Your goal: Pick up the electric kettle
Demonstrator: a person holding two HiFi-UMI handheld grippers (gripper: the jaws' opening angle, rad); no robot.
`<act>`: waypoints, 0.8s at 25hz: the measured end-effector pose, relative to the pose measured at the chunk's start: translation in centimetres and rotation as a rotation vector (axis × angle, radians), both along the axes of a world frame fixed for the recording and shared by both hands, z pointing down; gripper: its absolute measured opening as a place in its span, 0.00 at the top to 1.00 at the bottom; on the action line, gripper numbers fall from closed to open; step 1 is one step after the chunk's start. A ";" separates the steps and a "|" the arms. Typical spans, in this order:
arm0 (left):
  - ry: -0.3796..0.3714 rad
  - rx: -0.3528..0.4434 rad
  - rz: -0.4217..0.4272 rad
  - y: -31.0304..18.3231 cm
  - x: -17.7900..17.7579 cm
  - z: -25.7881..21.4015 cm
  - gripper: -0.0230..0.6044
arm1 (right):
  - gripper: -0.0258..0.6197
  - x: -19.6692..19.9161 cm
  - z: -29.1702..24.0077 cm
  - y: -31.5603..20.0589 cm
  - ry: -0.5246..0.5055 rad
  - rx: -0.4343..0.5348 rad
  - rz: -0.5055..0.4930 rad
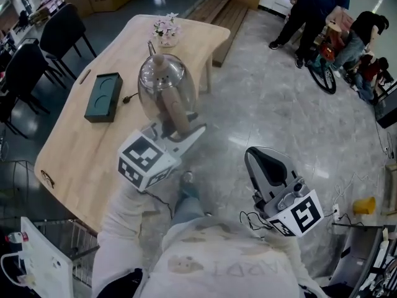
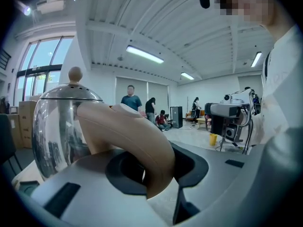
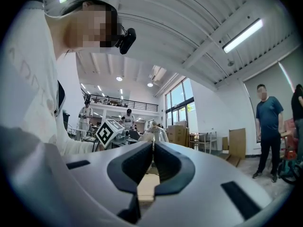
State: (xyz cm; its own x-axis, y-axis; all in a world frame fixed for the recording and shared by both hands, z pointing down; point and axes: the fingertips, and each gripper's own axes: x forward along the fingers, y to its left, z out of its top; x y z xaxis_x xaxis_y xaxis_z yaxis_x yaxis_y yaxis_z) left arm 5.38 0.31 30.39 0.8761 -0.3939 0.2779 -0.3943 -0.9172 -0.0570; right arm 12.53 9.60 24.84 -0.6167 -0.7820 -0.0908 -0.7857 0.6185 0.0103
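Electric kettle (image 1: 162, 79), with a rounded shiny glass-and-metal body, a knob lid and a beige curved handle (image 2: 128, 136), hangs over the right edge of the light wooden table (image 1: 80, 141); no view shows whether its base clears the tabletop. The grey two-jaw left gripper (image 1: 177, 126) is clamped on that handle, and in the left gripper view (image 2: 156, 174) the handle fills the gap between the jaws. The grey right gripper (image 1: 263, 160) is at 4 o'clock from the kettle, well apart and over the grey tiled floor (image 1: 279, 92). Its jaws are together with nothing between them in the right gripper view (image 3: 152, 160). A dark green rectangular box (image 1: 103, 96) lies on the table at 9 o'clock from the kettle. A small pot of pale flowers (image 1: 166, 31) is at 12 o'clock. Black chairs (image 1: 62, 30) stand at 10 o'clock.
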 end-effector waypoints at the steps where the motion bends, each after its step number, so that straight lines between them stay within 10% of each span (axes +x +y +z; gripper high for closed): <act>1: 0.003 0.003 0.000 1.2 0.2 -0.3 0.77 | 0.93 0.2 -0.1 0.9 -0.001 0.003 -0.002; 20: 0.024 0.016 -0.002 15.7 1.0 -2.2 0.77 | 0.93 -1.5 -0.4 8.0 -0.042 0.022 -0.116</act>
State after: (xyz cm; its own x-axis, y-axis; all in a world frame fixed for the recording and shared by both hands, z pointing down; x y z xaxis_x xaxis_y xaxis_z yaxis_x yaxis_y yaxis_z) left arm 6.43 15.98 28.14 0.8816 -0.4003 0.2503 -0.3979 -0.9153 -0.0623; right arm 11.02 17.57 24.41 -0.6979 -0.7034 -0.1348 -0.7093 0.7049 -0.0063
